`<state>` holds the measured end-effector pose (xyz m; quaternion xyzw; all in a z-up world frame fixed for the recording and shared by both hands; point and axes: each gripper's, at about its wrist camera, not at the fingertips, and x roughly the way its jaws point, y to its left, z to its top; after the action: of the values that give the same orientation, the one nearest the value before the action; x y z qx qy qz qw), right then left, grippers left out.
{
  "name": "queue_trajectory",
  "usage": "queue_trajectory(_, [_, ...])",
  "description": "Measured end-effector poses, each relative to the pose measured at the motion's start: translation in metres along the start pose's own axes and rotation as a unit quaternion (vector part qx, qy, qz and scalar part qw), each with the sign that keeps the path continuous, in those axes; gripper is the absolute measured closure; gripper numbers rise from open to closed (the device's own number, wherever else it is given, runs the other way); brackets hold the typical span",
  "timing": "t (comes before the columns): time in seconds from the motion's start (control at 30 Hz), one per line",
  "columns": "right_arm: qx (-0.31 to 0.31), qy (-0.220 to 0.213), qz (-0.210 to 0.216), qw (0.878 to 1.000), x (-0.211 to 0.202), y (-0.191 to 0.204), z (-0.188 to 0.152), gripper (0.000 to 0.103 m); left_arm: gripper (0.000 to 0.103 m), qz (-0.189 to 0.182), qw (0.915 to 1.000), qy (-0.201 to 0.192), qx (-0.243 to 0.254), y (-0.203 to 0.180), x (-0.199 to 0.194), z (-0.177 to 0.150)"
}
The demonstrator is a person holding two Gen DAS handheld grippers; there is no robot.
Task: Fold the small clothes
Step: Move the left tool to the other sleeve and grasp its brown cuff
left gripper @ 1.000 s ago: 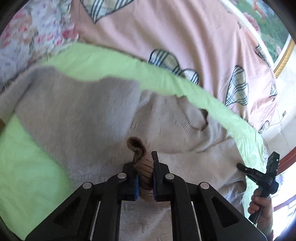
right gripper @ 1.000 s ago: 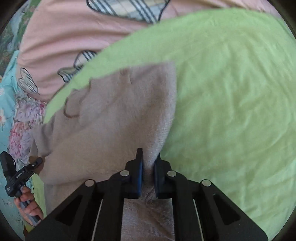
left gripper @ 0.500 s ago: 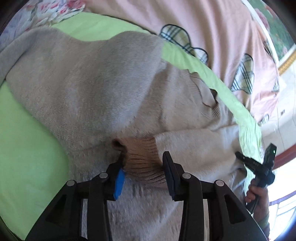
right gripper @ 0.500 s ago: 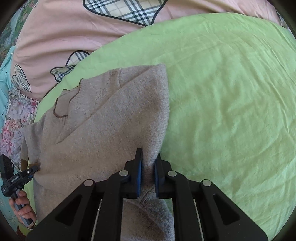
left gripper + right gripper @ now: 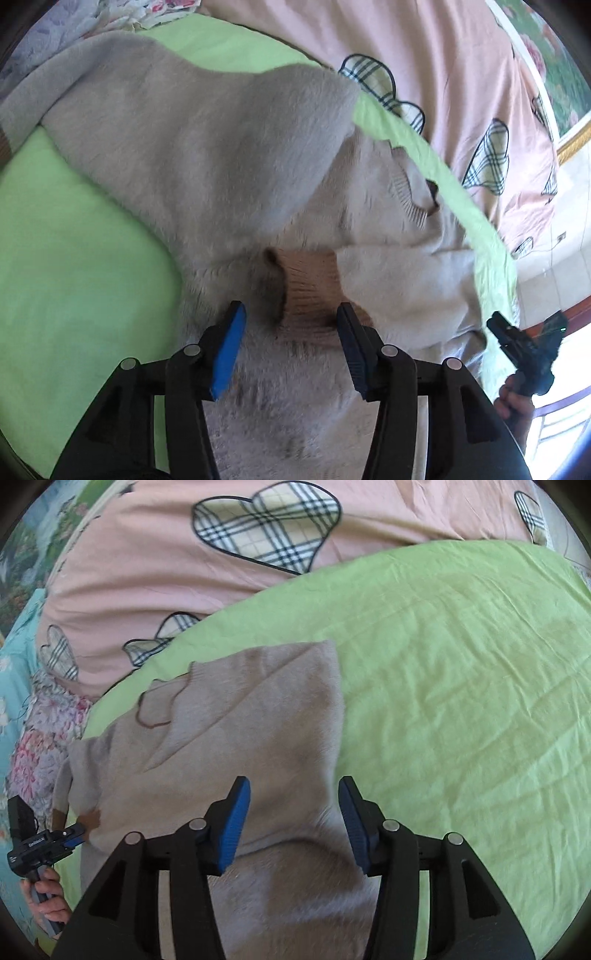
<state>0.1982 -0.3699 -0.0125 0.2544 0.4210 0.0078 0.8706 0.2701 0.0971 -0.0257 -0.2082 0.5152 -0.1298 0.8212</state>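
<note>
Left wrist view: left gripper (image 5: 290, 325) jaws spread wide, holding nothing, blue pads either side of the brown ribbed cuff (image 5: 310, 280) of a beige knit sweater (image 5: 207, 147). Cuff lies flat on the sweater body, not touching either pad as far as I can tell. Sweater spread on a lime green sheet (image 5: 74, 258), one side folded over the torso, ribbed neckline (image 5: 413, 199) up right. Pink quilt with plaid hearts (image 5: 461, 92) behind the sheet. Other handheld gripper visible at right edge (image 5: 524, 347), gripped by a hand (image 5: 517, 402)

Right wrist view: right gripper (image 5: 293, 812) jaws also parted, nothing clamped; sweater (image 5: 240, 738) folded edge runs between the fingers, fabric under them. Green sheet (image 5: 461, 701) fills the right half, wrinkled. Pink quilt (image 5: 147, 572) at top. Left gripper at lower left (image 5: 40, 845), tip at the sweater's brown cuff (image 5: 90, 818), hand (image 5: 46, 897) on its handle. Floral fabric (image 5: 40, 746) at left edge
</note>
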Motion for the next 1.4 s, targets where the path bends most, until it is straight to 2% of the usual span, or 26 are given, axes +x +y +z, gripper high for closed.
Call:
queue_trajectory(0.03, [-0.004, 0.004, 0.009, 1.000, 0.000, 0.006, -0.005, 0.052, 0.054, 0.002, 1.0000, -0.002, 0.002, -0.001, 0.001, -0.001])
queue_trajectory(0.1, [-0.011, 0.020, 0.028, 0.999, 0.005, 0.022, -0.016, 0.052, 0.067, 0.007, 0.9997, -0.014, 0.017, -0.008, 0.002, 0.001])
queue_trajectory(0.13, [-0.014, 0.028, 0.038, 0.999, 0.009, 0.029, -0.021, 0.052, 0.084, 0.028, 0.9989, -0.022, 0.030, -0.013, 0.003, 0.002])
queue_trajectory(0.2, [-0.016, 0.039, 0.056, 0.998, 0.011, 0.044, -0.030, 0.052, 0.086, 0.069, 0.9966, -0.023, 0.038, -0.016, 0.006, 0.004])
queue_trajectory(0.23, [-0.018, 0.042, 0.062, 0.997, 0.011, 0.050, -0.034, 0.052, 0.086, 0.072, 0.9966, -0.024, 0.031, -0.014, 0.004, 0.004])
queue_trajectory(0.3, [-0.022, 0.045, 0.075, 0.996, 0.007, 0.062, -0.043, 0.052, 0.082, 0.079, 0.9960, -0.035, 0.021, -0.007, -0.007, 0.002])
queue_trajectory(0.33, [-0.023, 0.047, 0.081, 0.995, 0.005, 0.066, -0.047, 0.052, 0.076, 0.086, 0.9952, -0.044, 0.017, -0.001, -0.016, -0.001])
queue_trajectory(0.4, [-0.026, 0.052, 0.088, 0.994, 0.001, 0.073, -0.057, 0.052, 0.060, 0.105, 0.9924, -0.063, 0.012, 0.010, -0.033, -0.005])
queue_trajectory(0.47, [-0.027, 0.058, 0.092, 0.994, 0.000, 0.078, -0.065, 0.052, 0.036, 0.146, 0.9854, -0.087, 0.008, 0.027, -0.052, -0.009])
queue_trajectory(0.53, [-0.025, 0.061, 0.094, 0.993, 0.000, 0.081, -0.072, 0.052, 0.029, 0.176, 0.9795, -0.098, -0.003, 0.045, -0.067, -0.008])
queue_trajectory(0.73, [-0.016, 0.083, 0.102, 0.991, 0.006, 0.088, -0.092, 0.052, 0.029, 0.233, 0.9654, -0.113, -0.030, 0.098, -0.097, 0.009])
queue_trajectory(0.93, [-0.010, 0.101, 0.103, 0.989, 0.010, 0.094, -0.110, 0.046, 0.029, 0.305, 0.9434, -0.130, 0.009, 0.115, -0.101, 0.040])
queue_trajectory(1.03, [-0.010, 0.109, 0.103, 0.989, 0.011, 0.096, -0.116, 0.046, 0.029, 0.333, 0.9351, -0.116, 0.039, 0.127, -0.088, 0.065])
queue_trajectory(1.1, [-0.008, 0.114, 0.106, 0.988, 0.011, 0.097, -0.119, 0.046, 0.029, 0.336, 0.9364, -0.092, 0.043, 0.140, -0.075, 0.077])
queue_trajectory(1.13, [-0.008, 0.116, 0.106, 0.987, 0.012, 0.097, -0.120, 0.046, 0.032, 0.334, 0.9383, -0.078, 0.040, 0.147, -0.068, 0.082])
queue_trajectory(1.17, [-0.008, 0.118, 0.107, 0.987, 0.012, 0.098, -0.121, 0.046, 0.058, 0.330, 0.9410, -0.065, 0.037, 0.154, -0.063, 0.085])
queue_trajectory(1.2, [-0.007, 0.119, 0.108, 0.987, 0.011, 0.098, -0.122, 0.046, 0.076, 0.321, 0.9452, -0.050, 0.032, 0.161, -0.058, 0.087])
queue_trajectory(1.23, [-0.007, 0.120, 0.109, 0.987, 0.011, 0.098, -0.122, 0.046, 0.087, 0.312, 0.9485, -0.047, 0.027, 0.164, -0.058, 0.087])
queue_trajectory(1.3, [-0.007, 0.120, 0.111, 0.987, 0.010, 0.099, -0.123, 0.046, 0.092, 0.301, 0.9514, -0.058, 0.028, 0.160, -0.066, 0.084])
queue_trajectory(1.4, [-0.005, 0.117, 0.112, 0.987, 0.008, 0.099, -0.123, 0.046, 0.093, 0.243, 0.9672, -0.072, 0.024, 0.142, -0.085, 0.073])
